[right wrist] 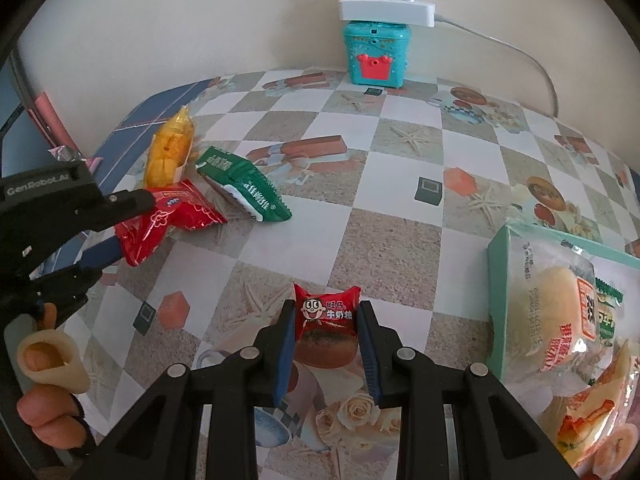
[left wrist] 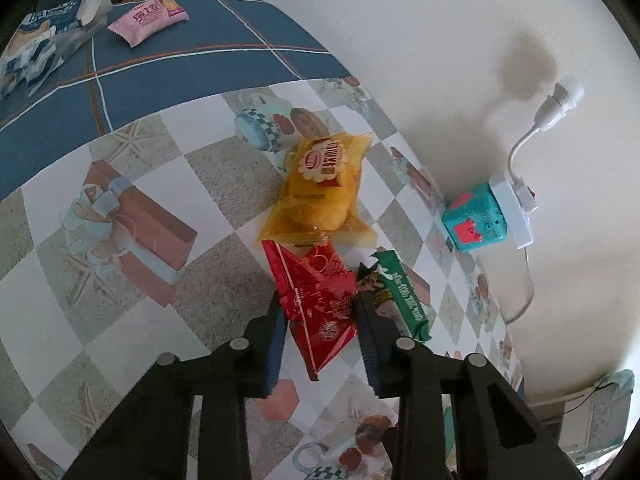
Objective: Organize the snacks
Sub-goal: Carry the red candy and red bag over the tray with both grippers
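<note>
My left gripper [left wrist: 318,312] is shut on a red snack packet [left wrist: 316,300], held just above the table; the same gripper [right wrist: 100,232] and red packet [right wrist: 164,220] show at the left of the right wrist view. A yellow cake packet [left wrist: 324,188] and a green packet [left wrist: 404,300] lie right beside it. My right gripper [right wrist: 326,320] is shut on a small red milk candy [right wrist: 326,312] over the table's middle. A green box [right wrist: 496,292] at the right holds several snack packets.
A teal toy box [right wrist: 376,52] with a white power strip [right wrist: 386,10] on top stands at the wall. A pink packet [left wrist: 150,20] and a blue-white bag [left wrist: 44,44] lie on the blue part of the tablecloth [left wrist: 200,72].
</note>
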Tool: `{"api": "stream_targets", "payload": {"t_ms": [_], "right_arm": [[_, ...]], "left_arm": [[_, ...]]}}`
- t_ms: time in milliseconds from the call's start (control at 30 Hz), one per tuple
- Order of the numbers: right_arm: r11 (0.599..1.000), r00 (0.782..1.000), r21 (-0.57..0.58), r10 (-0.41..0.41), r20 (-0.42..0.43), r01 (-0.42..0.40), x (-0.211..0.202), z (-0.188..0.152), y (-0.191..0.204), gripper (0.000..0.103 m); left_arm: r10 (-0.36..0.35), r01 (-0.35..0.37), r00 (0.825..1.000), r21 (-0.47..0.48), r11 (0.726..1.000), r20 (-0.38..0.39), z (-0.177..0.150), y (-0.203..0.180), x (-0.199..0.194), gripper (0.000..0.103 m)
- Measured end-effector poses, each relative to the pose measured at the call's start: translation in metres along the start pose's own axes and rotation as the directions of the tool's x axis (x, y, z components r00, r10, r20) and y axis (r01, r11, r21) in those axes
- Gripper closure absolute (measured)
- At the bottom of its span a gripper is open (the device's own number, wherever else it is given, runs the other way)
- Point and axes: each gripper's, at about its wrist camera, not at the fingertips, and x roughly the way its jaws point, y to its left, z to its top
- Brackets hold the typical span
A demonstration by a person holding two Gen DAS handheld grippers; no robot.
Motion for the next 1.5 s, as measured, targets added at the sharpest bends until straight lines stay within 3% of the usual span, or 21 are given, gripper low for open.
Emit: {"api": "stream_targets", "payload": {"t_ms": [400,833,1500], "right_arm": [[0.998,0.999,0.052,0.016,0.037,-0.018,-0.034,-0.008,-0.012,0.072],[0.992,0.994,0.124,0.006,0.111,-0.020,-0.099,-0.028,-0.032,0.072],[0.943,0.974,0.330,-0.113,0.197,0.043,-0.158,-0.057,-0.124,0.072]], "left_arm": [[0.003,-0.003,0.998,0.013,1.000,-0.056,-0.012,-0.018,-0.027,0.073],[-0.039,0.039,0.999,0.165,0.986,-0.002,-0.047,-0.068,-0.091,0.074],[-0.052,0.046,0.998,0.253,0.966,0.017,-0.078,-0.116,-0.119,0.074]]}}
